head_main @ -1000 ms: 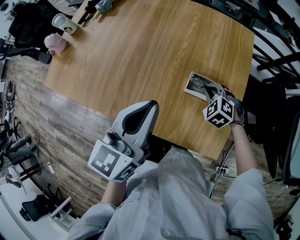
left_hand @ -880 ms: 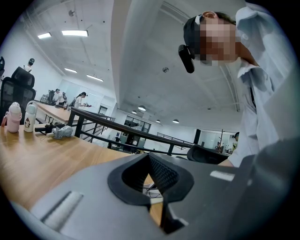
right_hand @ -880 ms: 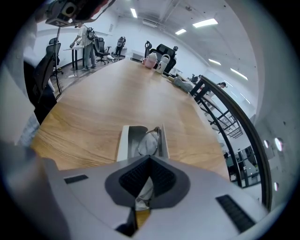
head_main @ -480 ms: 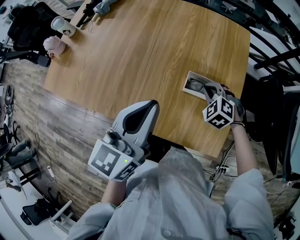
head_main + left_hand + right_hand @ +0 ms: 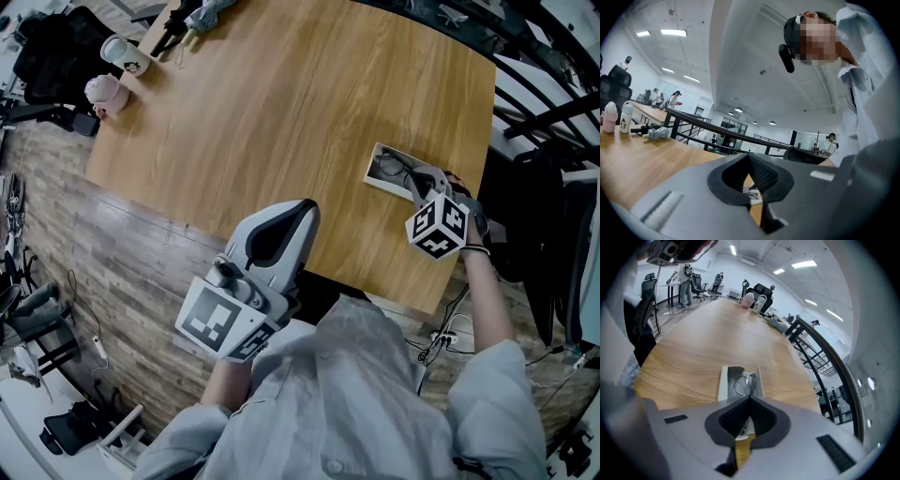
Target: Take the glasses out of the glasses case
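Right tongs pinch a temple of the glasses lying in the open glasses case (right edge of the table); my left tongs, pressed together, hold nothing.

Open table left of case, cups far corner

No words, brands or numbers we can read, only black-and-white square markers on the cube of the left gripper at seven o'clock and of the right gripper at three o'clock, a small dark print on the white cup at eleven o'clock, too tiny for us to make out.
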Demonstrator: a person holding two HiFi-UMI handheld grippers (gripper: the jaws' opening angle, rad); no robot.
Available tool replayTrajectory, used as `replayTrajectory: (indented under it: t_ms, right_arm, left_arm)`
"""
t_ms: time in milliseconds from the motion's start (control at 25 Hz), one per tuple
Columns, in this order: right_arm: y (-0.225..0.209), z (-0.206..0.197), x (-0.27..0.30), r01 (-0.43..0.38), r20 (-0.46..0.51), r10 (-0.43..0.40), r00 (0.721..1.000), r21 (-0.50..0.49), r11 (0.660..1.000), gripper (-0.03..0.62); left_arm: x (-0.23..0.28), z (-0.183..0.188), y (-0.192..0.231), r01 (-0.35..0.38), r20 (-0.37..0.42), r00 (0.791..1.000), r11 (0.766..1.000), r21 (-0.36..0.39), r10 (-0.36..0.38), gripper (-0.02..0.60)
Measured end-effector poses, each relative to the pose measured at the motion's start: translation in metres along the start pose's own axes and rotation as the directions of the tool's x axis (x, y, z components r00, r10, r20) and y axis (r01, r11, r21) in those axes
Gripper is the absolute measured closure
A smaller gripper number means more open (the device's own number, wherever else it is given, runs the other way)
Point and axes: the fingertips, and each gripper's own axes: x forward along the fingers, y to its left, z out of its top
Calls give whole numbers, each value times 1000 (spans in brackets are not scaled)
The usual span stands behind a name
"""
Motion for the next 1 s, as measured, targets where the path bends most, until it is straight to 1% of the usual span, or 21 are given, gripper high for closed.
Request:
replayTrajectory:
  t_ms: [280,320,360,400,560,760,1000]
  right_arm:
    - [6,-8,17,-57,-24,59,998,66,996,592]
    - [6,-8,20,-67,-26,69,997,72,995,583]
    - [6,-8,22,-78,-27,80,996,78,994,546]
    - [6,-8,24,-87,-27,90,996,83,993,531]
    - [5,-7,31,-106,-26,109,994,90,990,533]
    - [8,-9,39,-148,-37,152,988,92,985,533]
    - [8,-8,44,-195,-26,200,979,133,972,534]
  left_arm:
    - [-1,0,4,-14,-3,1000,1000,-4,14,578]
    - [-1,-1,6,-17,-4,1000,1000,-5,17,578]
    - [-1,-1,7,-21,-5,1000,1000,-7,21,578]
    - [-2,-1,8,-25,-5,1000,1000,-7,25,578]
    - [-2,-2,10,-38,-4,999,999,-9,38,578]
    - [-1,-3,12,-51,0,999,999,-10,51,578]
    - [-1,-4,16,-63,-4,998,998,-11,63,578]
